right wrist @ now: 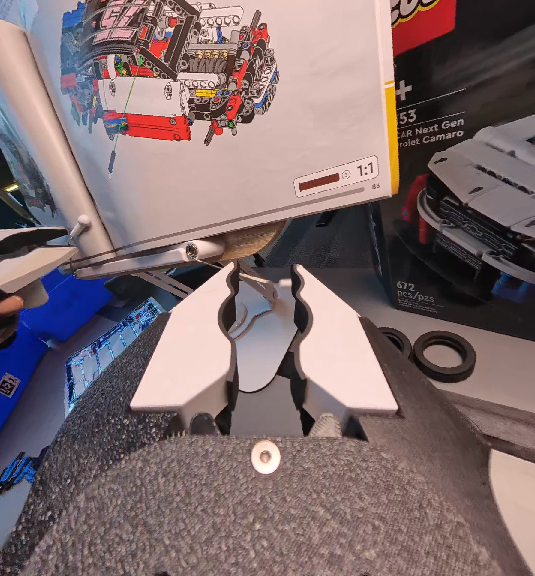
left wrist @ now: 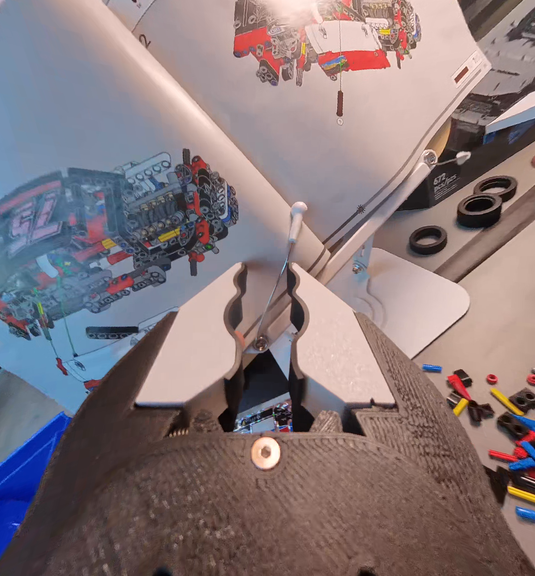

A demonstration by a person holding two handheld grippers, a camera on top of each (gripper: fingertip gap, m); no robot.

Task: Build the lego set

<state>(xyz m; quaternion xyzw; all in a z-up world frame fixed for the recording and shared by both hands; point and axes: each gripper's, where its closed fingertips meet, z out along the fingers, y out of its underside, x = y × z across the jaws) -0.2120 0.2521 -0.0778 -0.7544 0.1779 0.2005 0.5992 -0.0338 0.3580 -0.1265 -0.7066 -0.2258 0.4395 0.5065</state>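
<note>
The open instruction booklet (left wrist: 260,156) stands on a white book stand (left wrist: 415,296), and its pages show the red, white and black car model. My left gripper (left wrist: 267,268) is open at the booklet's lower edge, with the stand's thin wire page holder (left wrist: 297,218) and its white knob between the fingertips. In the right wrist view the left gripper (right wrist: 71,241) shows at the left, by that knob. My right gripper (right wrist: 264,271) is open and empty just below the booklet (right wrist: 228,171), near the other wire holder (right wrist: 253,277).
The black set box (right wrist: 478,187) stands behind on the right. Black tyres (left wrist: 428,240) (right wrist: 443,355) lie beside it. Several small loose pieces (left wrist: 515,420) lie at the right. A blue bin (left wrist: 10,483) and a shiny sheet (right wrist: 110,352) lie at the left. The grippers' ends are close to 20 centimeters from one another.
</note>
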